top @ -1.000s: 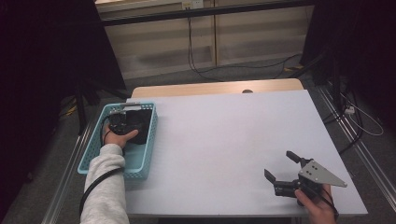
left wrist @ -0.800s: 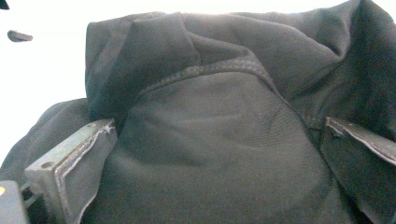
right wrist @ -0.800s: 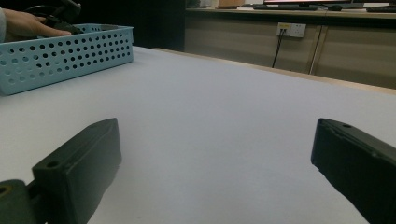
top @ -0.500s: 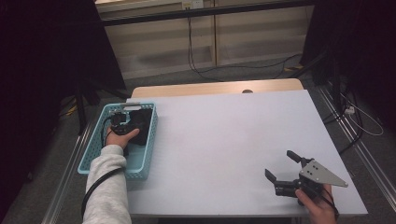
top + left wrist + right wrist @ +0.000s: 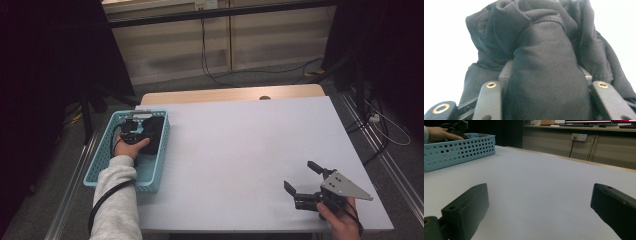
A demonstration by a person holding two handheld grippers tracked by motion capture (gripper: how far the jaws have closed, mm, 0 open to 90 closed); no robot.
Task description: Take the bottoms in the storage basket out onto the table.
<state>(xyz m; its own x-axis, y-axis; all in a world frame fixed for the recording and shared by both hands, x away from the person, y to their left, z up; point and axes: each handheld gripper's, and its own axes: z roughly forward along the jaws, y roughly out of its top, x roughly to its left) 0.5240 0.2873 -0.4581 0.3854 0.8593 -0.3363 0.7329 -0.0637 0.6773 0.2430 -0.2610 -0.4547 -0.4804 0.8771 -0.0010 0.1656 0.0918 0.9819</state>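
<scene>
In the blue basket [image 5: 107,159] at the tabletop's left, the left hand-held gripper [image 5: 134,131] has just been closing and now pinches a fold of the dark cloth [image 5: 544,75]. A shallow bunch could slip free when lifted.

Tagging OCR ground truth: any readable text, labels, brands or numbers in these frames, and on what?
None readable.
Black cloth in the left gripper: no label visible.
Blue basket, white table, right gripper and its grey plate: no markings.
Monitors in the right gripper view: blurred glow, unreadable.
</scene>
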